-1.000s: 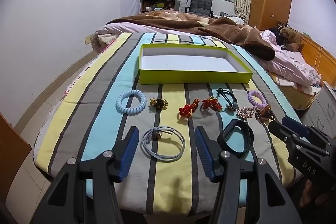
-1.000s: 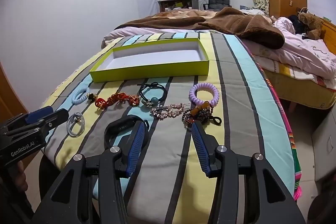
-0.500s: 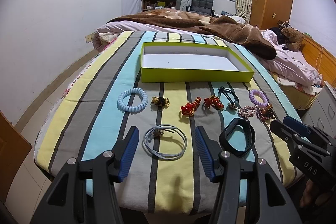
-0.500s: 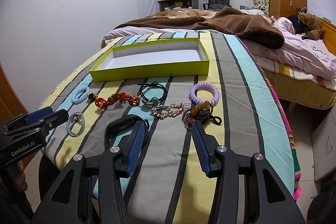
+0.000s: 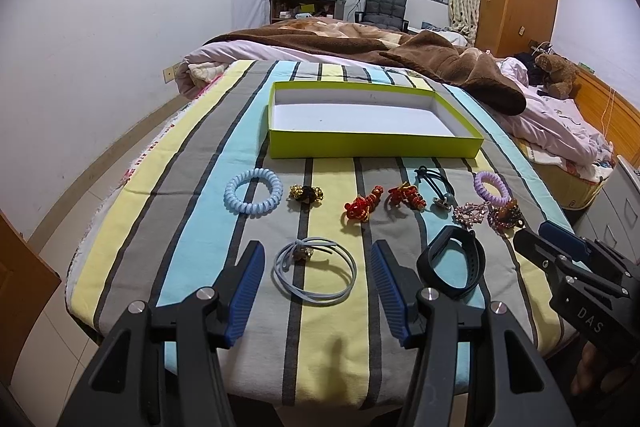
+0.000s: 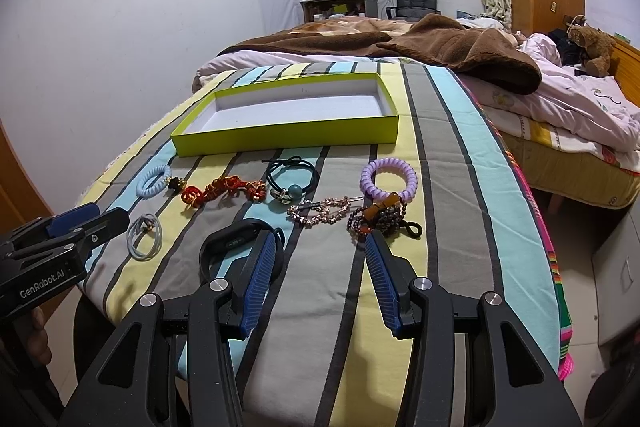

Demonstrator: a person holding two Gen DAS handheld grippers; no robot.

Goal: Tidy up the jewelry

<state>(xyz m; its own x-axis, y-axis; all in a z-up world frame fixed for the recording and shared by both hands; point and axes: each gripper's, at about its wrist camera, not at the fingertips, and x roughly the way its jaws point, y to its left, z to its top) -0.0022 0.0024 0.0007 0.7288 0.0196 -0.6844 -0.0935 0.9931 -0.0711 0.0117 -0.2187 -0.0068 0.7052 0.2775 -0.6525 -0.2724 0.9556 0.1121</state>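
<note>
Lying on the striped bedspread (image 5: pixel 192 227), the grey cord loop (image 5: pixel 314 273) sits between the spread fingers (image 5: pixel 245 291) of the left gripper (image 5: pixel 316 291), touching neither. The right gripper (image 6: pixel 320 279) is likewise released and holds nothing; its left finger overlaps the black wristband (image 6: pixel 234 239), while the dark bead bracelet (image 6: pixel 380 219) lies just beyond its right fingertip. Farther up the bed, a row of hair ties and red knots lies before the empty green box (image 5: pixel 372 139).
</note>
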